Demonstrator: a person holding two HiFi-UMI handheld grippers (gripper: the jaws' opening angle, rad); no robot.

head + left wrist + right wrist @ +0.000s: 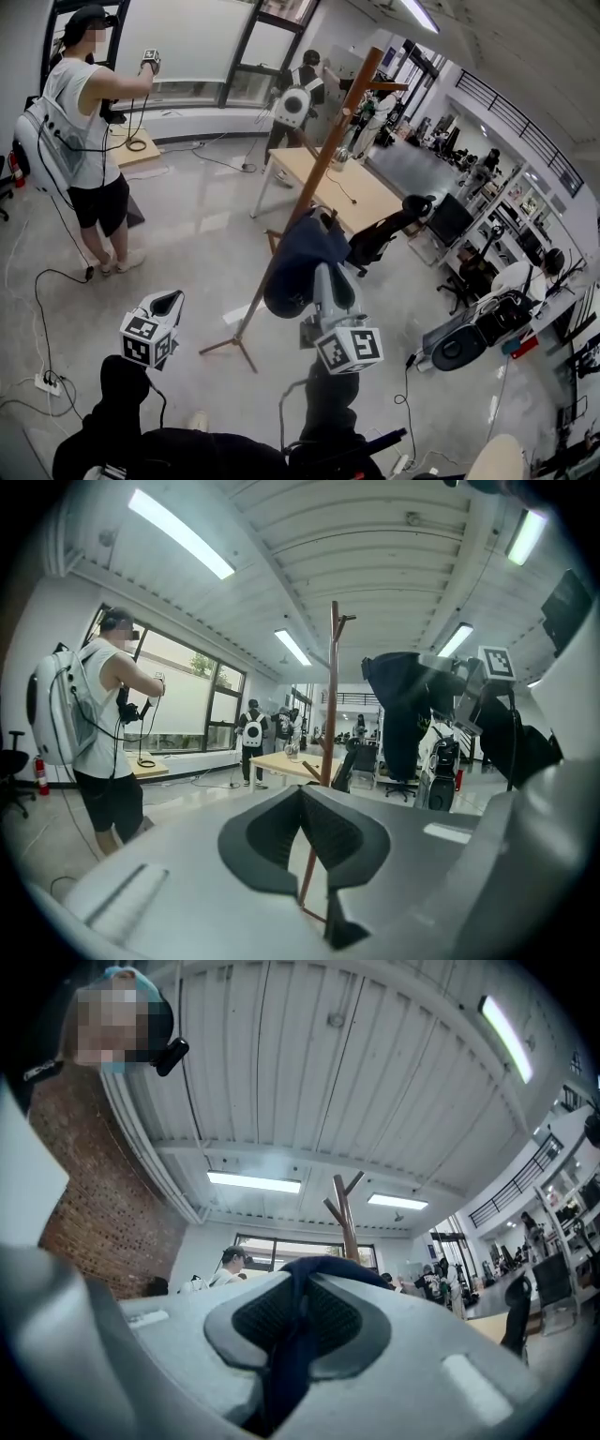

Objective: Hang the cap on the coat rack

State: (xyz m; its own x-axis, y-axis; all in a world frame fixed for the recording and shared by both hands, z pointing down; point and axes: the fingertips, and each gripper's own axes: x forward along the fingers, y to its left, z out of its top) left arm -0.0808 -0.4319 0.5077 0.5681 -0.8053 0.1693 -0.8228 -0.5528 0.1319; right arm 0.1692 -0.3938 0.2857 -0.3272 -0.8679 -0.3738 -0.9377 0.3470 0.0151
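Right gripper is clamped on the navy cap, right by the coat rack pole. Left gripper is pinched shut, empty. A table and a chair crowd in behind the rack.

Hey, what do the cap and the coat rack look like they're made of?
Cap: looks like soft woven cloth, dark navy and matte. It sags and folds where the right gripper pinches it.
Coat rack: probably wood, reddish-brown with a smooth, low sheen. The straight pole and angled pegs have an even stained colour, though painted metal can't be ruled out.
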